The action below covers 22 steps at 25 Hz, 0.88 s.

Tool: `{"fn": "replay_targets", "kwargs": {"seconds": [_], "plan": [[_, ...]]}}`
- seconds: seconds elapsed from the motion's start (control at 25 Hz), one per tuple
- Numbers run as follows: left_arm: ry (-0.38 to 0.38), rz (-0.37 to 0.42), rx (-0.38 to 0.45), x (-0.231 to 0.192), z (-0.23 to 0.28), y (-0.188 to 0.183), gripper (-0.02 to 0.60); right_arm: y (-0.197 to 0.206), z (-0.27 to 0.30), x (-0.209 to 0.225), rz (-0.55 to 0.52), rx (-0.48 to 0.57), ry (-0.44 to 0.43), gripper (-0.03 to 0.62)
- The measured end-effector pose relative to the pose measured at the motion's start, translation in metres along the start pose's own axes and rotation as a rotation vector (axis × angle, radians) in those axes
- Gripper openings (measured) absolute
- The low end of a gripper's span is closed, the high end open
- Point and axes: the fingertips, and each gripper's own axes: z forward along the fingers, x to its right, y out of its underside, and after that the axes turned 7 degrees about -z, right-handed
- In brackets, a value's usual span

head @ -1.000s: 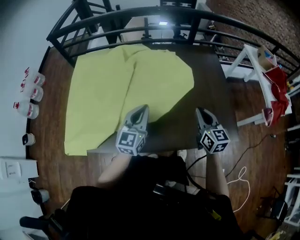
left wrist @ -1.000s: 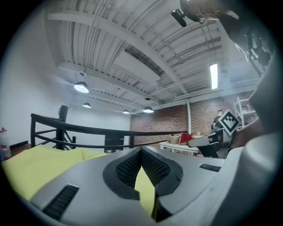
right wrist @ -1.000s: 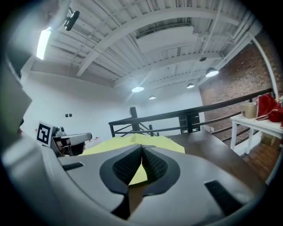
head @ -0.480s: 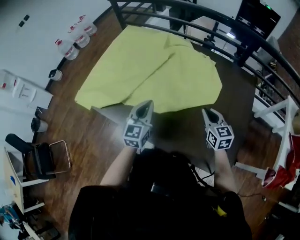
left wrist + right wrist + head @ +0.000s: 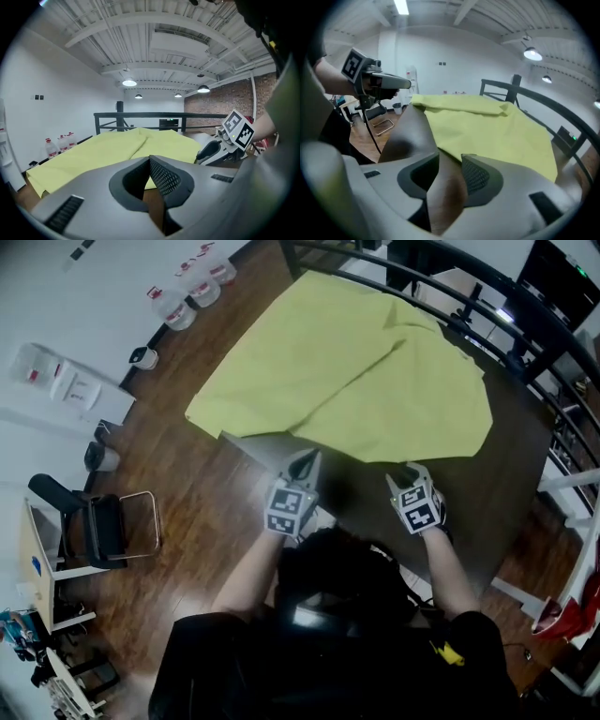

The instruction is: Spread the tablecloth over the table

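Jaws together on our left gripper (image 5: pixel 305 457), empty; our right gripper's (image 5: pixel 410 470) have just been opening, nothing between them.
Both hang over the table (image 5: pixel 511 479) beside the yellow tablecloth (image 5: pixel 356 371).

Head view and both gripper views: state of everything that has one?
tablecloth: partly spread, one fold doubled over along its middle, overhanging the table's left edge
table: near and right parts bare
left gripper: shut, empty
right gripper: open, jaws have just been opening, nothing between them
chair: upright, unoccupied
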Motion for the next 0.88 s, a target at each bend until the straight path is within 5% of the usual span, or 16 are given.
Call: {"fn": "replay_targets", "kwargs": {"seconds": [0.16, 0.24, 0.48, 0.56, 0.72, 0.8, 0.88], "plan": [[0.063, 0.012, -0.041, -0.023, 0.020, 0.013, 0.003, 0.013, 0.029, -0.016, 0.377, -0.061, -0.020, 0.161], [0.100, 0.019, -0.058, -0.034, 0.032, 0.017, 0.004, 0.010, 0.038, -0.015, 0.557, -0.042, -0.020, 0.248], [0.162, 0.091, -0.128, -0.068, 0.056, 0.032, 0.032, -0.013, 0.043, 0.017, 1.004, 0.159, -0.018, 0.253], [0.165, 0.128, -0.153, -0.080, 0.059, 0.036, 0.078, -0.010, 0.045, 0.022, 1.141, 0.202, -0.030, 0.314], [0.184, 0.203, -0.202, -0.098, 0.067, 0.041, 0.127, -0.008, 0.054, 0.035, 1.288, 0.257, -0.011, 0.314], [0.214, 0.239, -0.227, -0.100, 0.070, 0.045, 0.132, -0.014, 0.059, 0.041, 1.327, 0.280, 0.003, 0.247], [0.243, 0.274, -0.240, -0.097, 0.073, 0.047, 0.132, -0.020, 0.060, 0.045, 1.360, 0.315, 0.005, 0.055]]}}
